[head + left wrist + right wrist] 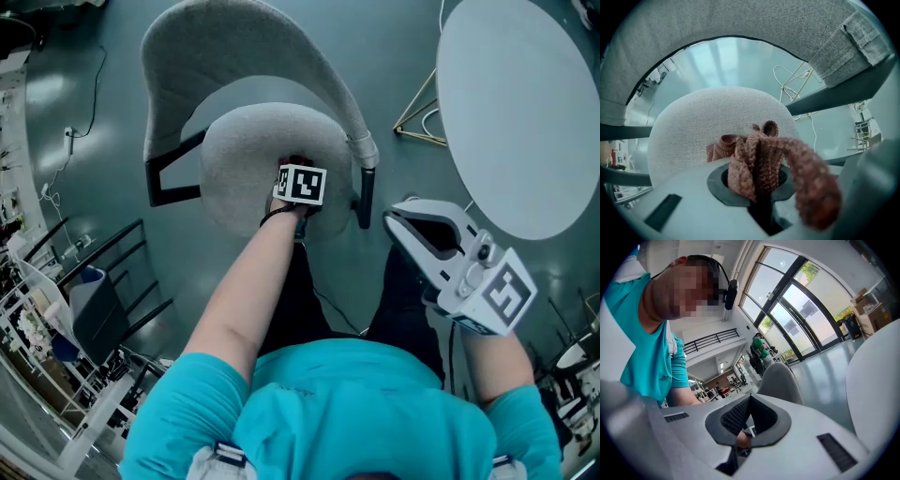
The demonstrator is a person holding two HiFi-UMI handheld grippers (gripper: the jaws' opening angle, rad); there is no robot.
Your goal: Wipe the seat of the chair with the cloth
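The chair's round grey fabric seat lies below me, with its curved backrest beyond it. My left gripper points down at the seat's right half, shut on a pinkish-brown knitted cloth. The cloth bunches between the jaws, and one thick fold hangs toward the camera on the right. In the left gripper view the seat fills the middle, under the backrest. My right gripper is held off to the right of the chair, shut with nothing in it.
A round white table stands at the right on a thin gold wire frame. The chair's dark armrests flank the seat. Metal racks and clutter fill the lower left, and a cable trails on the floor.
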